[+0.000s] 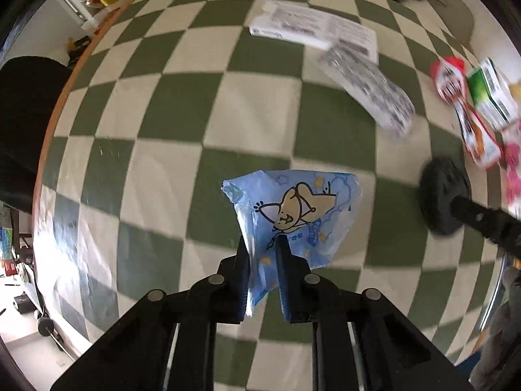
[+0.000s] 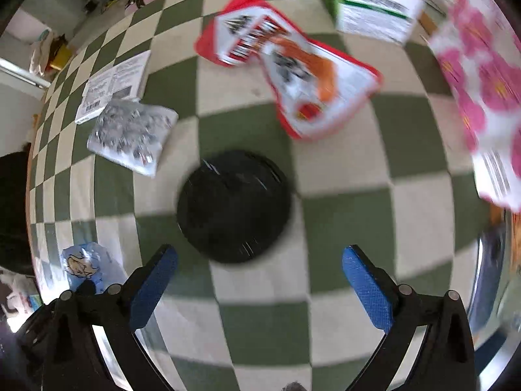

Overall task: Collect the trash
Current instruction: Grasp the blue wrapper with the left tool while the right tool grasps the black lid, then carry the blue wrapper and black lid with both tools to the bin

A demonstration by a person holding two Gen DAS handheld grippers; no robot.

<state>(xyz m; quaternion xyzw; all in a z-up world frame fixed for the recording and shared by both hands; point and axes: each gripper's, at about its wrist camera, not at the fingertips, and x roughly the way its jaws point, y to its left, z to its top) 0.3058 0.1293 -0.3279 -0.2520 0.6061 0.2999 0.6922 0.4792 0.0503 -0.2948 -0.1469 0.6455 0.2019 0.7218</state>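
A: Nearest the lens, what does the left gripper (image 1: pixel 263 260) show?

B: Its jaws are clenched on the blue cartoon wrapper (image 1: pixel 293 215). The wrapper's lower part passes between the pads and the printed face fans out beyond the fingertips, over the checkered tablecloth (image 1: pixel 162 104).

A: And the right gripper (image 2: pixel 260 280)?

B: Spread wide, holding nothing. It points down at the black round lid (image 2: pixel 233 207), which lies just ahead of the fingertips, not between them and not touched.

A: Position of the remaining trash, relative to the lid?

B: The red snack packet (image 2: pixel 293 75) lies beyond it. The grey patterned packet (image 2: pixel 133 137) lies to its left, with a printed leaflet (image 2: pixel 114 81) further out. The green-and-white carton (image 2: pixel 374 13) and the pink flowered packet (image 2: pixel 482 91) lie to its right and beyond.

A: Step in hand?

B: Judged as pickup: one piece secured, the next being approached. The next move likely requires lowering the open jaws to straddle the lid's rim, then closing. No bin is visible.
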